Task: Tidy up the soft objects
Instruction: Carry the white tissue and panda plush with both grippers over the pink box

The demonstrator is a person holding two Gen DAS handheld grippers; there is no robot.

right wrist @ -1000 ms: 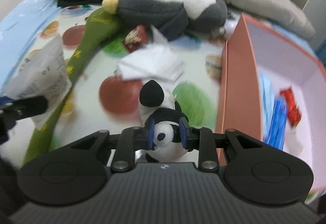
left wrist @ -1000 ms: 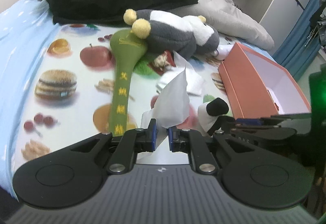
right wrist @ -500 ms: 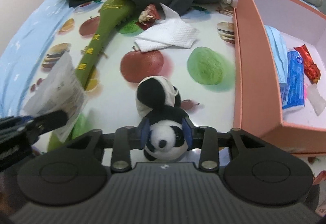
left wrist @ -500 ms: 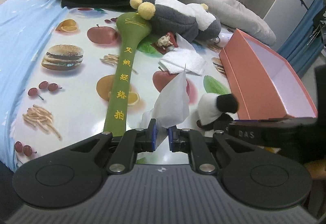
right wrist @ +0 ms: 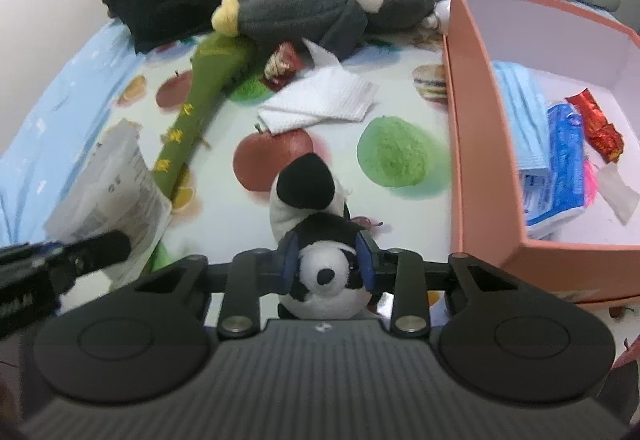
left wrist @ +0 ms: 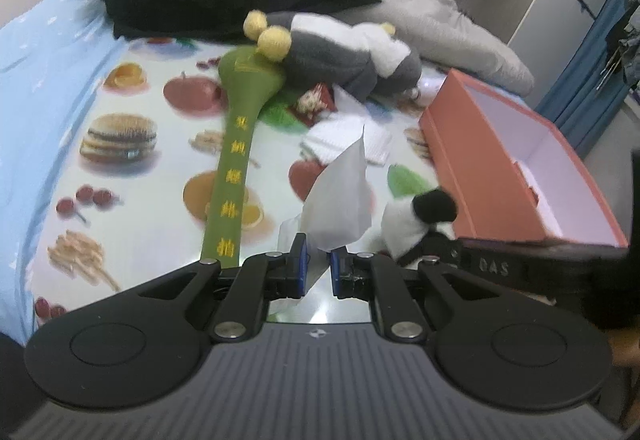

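Your right hand-held gripper [right wrist: 326, 266] is clamped on the small panda plush [right wrist: 320, 240] around its head, with the body sticking forward over the fruit-print mat [right wrist: 400, 119] just beside the orange box [right wrist: 472, 127]. Your left hand-held gripper [left wrist: 318, 270] pinches a white packet [left wrist: 340, 195] by its lower edge, so most of it stands free above the pads. The plush is squashy and held at one end; a quick swing toward the box could let it squirm out or catch its body on the near wall. The packet's thin grip may slip if you tilt it. Both tools sit close together, so crossing paths risks a knock that frees either item.
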